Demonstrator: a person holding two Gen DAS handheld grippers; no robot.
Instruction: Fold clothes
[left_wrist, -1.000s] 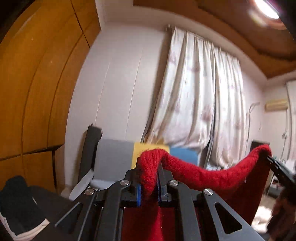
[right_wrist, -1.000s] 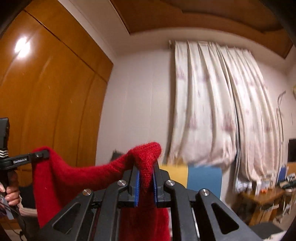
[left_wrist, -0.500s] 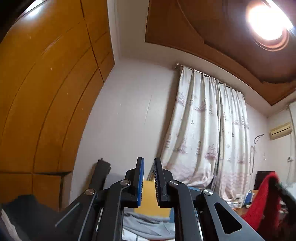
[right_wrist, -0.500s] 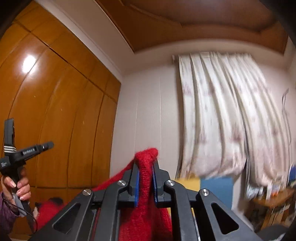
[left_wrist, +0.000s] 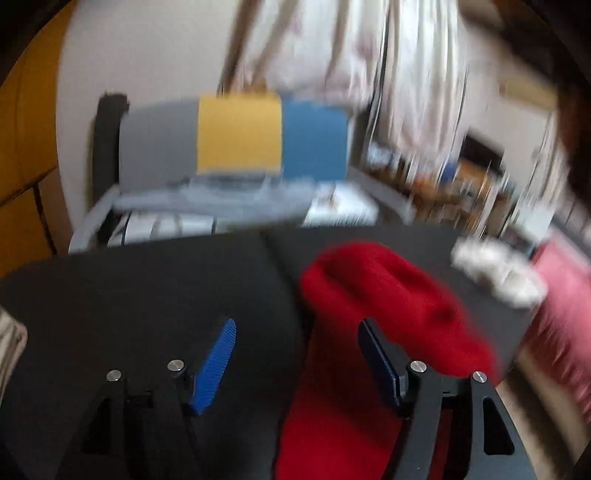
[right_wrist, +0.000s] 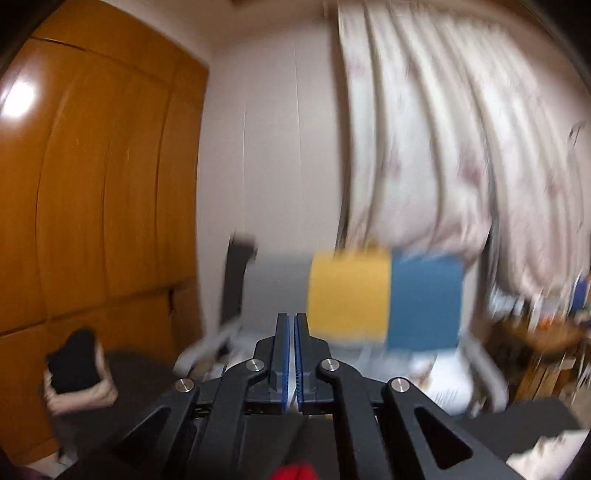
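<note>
My left gripper has its jaws wide open and holds nothing. The red sweater lies in a soft heap on the dark counter, right in front of these jaws and a bit to their right side. Part of it runs down between the jaws and under the right finger (the picture is blurry, so I cannot say if the cloth touches the blue pads).

My right gripper has its jaws almost closed, with just a thin slit between them, and I see nothing held there. A tiny bit of red shows just below these jaws, at the very bottom of the right view, so I think the sweater sits under them.

I think the step now is to lay the sweater flat before I fold it. To do it well, I want to go slow, because both views are smeary. I should look for an edge or a shoulder, not the fat middle of the heap. A thick knit is squishy, so I should bite only one layer, near a corner. Then both grippers can pull apart gently and spread it out.

Far to the right of the left jaws lie a white cloth and a pink cloth. I should keep the sweater away from them.
</note>
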